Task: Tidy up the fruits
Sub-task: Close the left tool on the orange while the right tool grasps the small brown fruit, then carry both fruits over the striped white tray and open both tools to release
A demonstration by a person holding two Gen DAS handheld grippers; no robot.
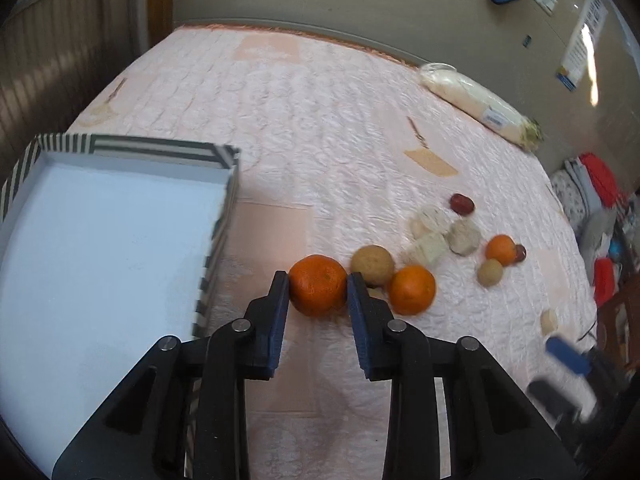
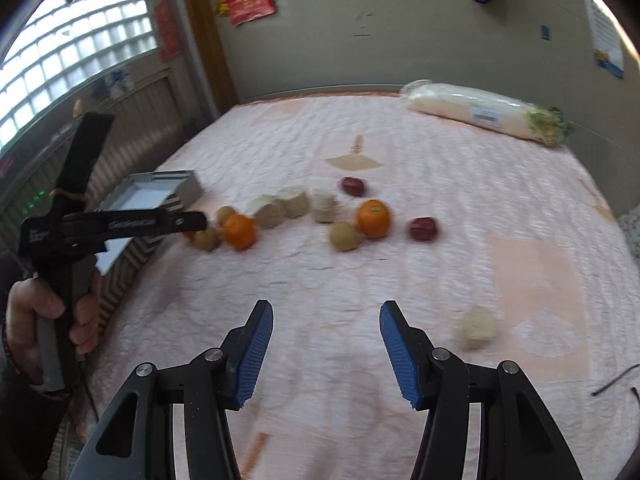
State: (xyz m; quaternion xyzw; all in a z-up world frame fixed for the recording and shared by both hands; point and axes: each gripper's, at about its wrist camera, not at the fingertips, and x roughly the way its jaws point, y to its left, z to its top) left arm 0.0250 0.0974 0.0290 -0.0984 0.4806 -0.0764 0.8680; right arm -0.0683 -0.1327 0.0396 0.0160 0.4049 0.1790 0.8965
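My left gripper [image 1: 318,280] is shut on an orange [image 1: 317,285], its blue pads against both sides, just right of a white box with a striped rim [image 1: 160,150]. Beside it lie a brown round fruit [image 1: 373,265], a second orange [image 1: 412,290], pale chunks [image 1: 428,248], a third orange [image 1: 500,249], another brown fruit [image 1: 489,273] and a red fruit [image 1: 462,204]. My right gripper [image 2: 326,320] is open and empty over the bedspread, well short of the fruit row [image 2: 240,231]. The left gripper [image 2: 120,224] shows in the right wrist view, held by a hand.
A pink quilted bedspread [image 1: 320,120] covers the surface. A wrapped white radish [image 1: 476,104] lies at the back right near the wall. A lone pale lump [image 2: 478,327] lies right of my right gripper. Clutter [image 1: 600,200] stands beyond the right edge.
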